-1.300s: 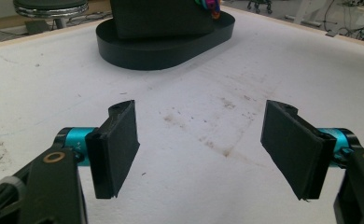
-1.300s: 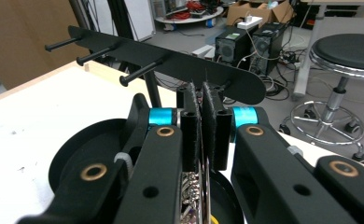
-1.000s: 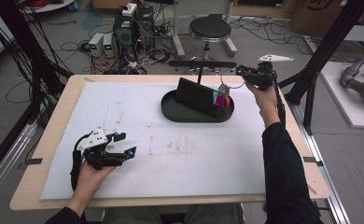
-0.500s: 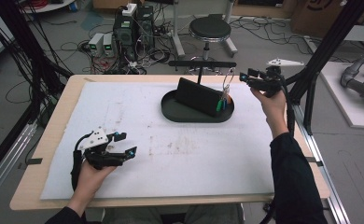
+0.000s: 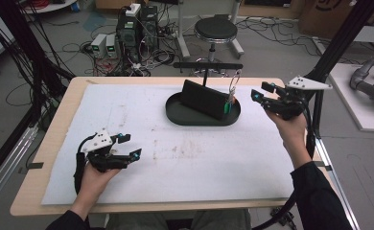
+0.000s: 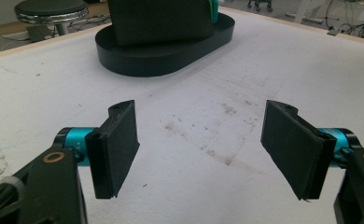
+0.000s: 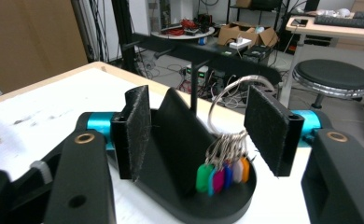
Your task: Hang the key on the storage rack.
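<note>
A ring of keys with coloured tags (image 7: 224, 170) hung from the crossbar of a small black stand (image 5: 207, 65) over the right end of an oval black tray (image 5: 175, 115), right of centre in the upper half of the high view. In the right gripper view the wire ring (image 7: 231, 100) looped up behind the tags, which dangled beside the upright black block (image 7: 182, 140) in the tray.

The right gripper (image 5: 261, 94) hovered just right of the tray, released, its jaws spread wide and aimed at the bunch. The left gripper (image 5: 128, 146) rested low on the white counter (image 5: 199, 167) at the lower left of the high view, likewise spread and grasping nothing, well apart from the tray.

The bunch looked light and loose: thin stiff wire, hard little tags that would swing and slip against each other. The cluster of tags offered the broadest hold for the felt pads; the bare ring was probably too thin and slick to pinch securely.
</note>
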### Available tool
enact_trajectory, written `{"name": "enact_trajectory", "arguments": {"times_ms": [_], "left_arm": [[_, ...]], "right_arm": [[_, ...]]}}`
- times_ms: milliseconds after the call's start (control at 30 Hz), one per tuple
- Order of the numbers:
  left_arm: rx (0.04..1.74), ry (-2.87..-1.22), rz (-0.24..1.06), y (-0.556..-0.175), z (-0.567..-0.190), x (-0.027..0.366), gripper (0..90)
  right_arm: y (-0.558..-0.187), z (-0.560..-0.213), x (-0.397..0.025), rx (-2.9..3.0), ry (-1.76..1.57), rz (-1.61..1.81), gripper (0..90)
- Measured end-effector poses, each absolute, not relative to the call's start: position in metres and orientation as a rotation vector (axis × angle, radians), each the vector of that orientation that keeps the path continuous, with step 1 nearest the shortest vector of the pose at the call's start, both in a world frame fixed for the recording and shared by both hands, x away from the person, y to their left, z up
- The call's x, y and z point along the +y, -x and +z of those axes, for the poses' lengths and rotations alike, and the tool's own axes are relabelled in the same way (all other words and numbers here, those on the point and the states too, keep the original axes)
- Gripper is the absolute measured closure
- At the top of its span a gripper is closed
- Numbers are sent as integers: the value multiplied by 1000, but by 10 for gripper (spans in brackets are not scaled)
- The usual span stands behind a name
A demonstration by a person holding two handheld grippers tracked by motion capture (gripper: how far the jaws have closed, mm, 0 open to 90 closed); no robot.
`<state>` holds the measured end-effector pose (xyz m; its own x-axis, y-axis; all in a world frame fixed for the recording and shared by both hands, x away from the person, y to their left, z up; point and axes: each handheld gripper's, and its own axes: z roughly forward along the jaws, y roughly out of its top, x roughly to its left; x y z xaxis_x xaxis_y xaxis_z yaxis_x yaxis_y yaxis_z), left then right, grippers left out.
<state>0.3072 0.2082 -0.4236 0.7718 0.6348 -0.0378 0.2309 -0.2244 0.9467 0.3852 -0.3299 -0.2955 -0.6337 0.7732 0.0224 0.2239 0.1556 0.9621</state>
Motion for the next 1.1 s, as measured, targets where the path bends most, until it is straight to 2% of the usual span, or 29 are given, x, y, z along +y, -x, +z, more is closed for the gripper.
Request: {"name": "enact_trajectory", "arguments": {"times_ms": [233,567,767,1100], "left_arm": [[675,-1796,449,-308,-422,209,270],[716,-1784,502,-304,-420,222,260],[744,-1781,540,-300,-420,231,255],[800,-1758,599,-298,-420,242,254]], "right_arm": [[-354,-319,-337,1940,-986,1484,375],[-319,-371,-345,1847,-1099,1514,306],[-319,-387,-344,1846,-1143,1484,299],[-320,-392,-343,1855,-1147,1421,299]]}}
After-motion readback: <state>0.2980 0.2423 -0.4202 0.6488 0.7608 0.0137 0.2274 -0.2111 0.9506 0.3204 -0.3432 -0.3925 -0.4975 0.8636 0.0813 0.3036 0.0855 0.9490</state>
